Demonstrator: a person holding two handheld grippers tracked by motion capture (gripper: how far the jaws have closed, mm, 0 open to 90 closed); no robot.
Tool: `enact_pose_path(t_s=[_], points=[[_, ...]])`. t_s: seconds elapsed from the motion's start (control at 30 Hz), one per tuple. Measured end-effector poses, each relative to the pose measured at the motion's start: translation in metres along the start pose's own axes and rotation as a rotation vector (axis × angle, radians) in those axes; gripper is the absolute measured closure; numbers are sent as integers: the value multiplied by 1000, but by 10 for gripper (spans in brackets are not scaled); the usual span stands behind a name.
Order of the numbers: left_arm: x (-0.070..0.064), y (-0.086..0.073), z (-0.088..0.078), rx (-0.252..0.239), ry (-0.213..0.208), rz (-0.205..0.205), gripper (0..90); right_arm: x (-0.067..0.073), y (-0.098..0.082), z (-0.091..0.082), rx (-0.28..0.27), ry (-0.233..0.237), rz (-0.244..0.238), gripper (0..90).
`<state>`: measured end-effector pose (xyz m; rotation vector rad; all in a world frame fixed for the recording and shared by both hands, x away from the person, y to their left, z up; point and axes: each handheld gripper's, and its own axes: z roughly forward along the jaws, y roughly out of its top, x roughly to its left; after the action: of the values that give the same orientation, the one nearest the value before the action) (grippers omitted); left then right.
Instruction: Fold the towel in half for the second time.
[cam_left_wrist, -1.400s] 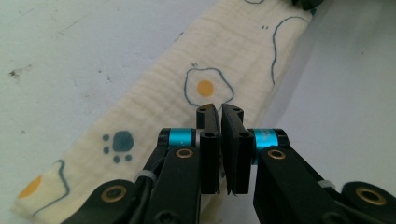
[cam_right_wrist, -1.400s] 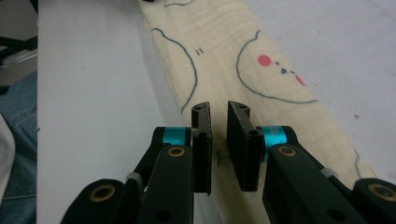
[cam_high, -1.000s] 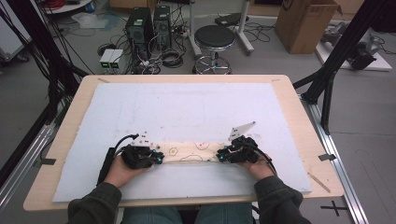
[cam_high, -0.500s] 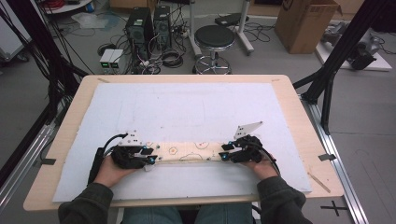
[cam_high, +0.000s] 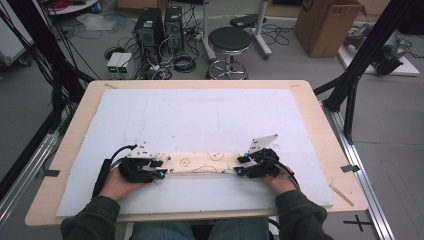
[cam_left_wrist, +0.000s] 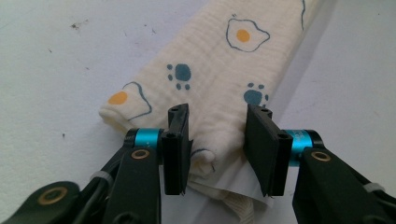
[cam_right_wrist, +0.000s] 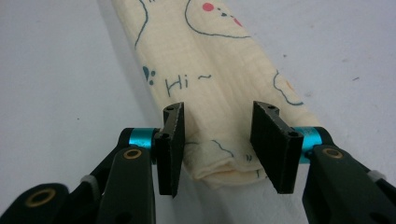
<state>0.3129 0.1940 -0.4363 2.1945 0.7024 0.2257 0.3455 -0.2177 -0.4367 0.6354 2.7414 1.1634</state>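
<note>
A cream cloth (cam_high: 200, 163) printed with fried eggs and blue paw prints lies folded into a long narrow strip on the white sheet (cam_high: 200, 115), near the table's front. My left gripper (cam_high: 159, 169) sits at the strip's left end and my right gripper (cam_high: 239, 166) at its right end. In the left gripper view the jaws of the left gripper (cam_left_wrist: 218, 112) have just been opening; the cloth (cam_left_wrist: 219, 56) end lies between them, not pinched. In the right gripper view the right gripper (cam_right_wrist: 218, 109) has likewise been opening, straddling the folded end of the cloth (cam_right_wrist: 205, 51) without pressing it.
The white sheet covers most of a wooden table (cam_high: 320, 125). A person's forearms in dark sleeves come in over the front edge. Beyond the far edge stand a black stool (cam_high: 229, 42), computer towers (cam_high: 160, 25) with cables and a cardboard box (cam_high: 327, 22).
Both pairs of jaws have opened off the cloth's ends, and the strip now lies loose and flat on the sheet. The left hand has slid slightly leftward; the right has stayed put.
</note>
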Motion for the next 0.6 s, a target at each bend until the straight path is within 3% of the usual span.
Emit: enact_pose_path(t_s=[0.17, 0.53, 0.6], points=[[0, 0, 0, -2, 1, 7, 605, 3, -3, 0, -18, -24, -23, 535], [-1, 0, 0, -3, -2, 12, 572, 4, -3, 1, -21, -14, -22, 501], [-1, 1, -2, -9, -8, 7, 561, 3, -3, 0, -26, -4, -3, 481]])
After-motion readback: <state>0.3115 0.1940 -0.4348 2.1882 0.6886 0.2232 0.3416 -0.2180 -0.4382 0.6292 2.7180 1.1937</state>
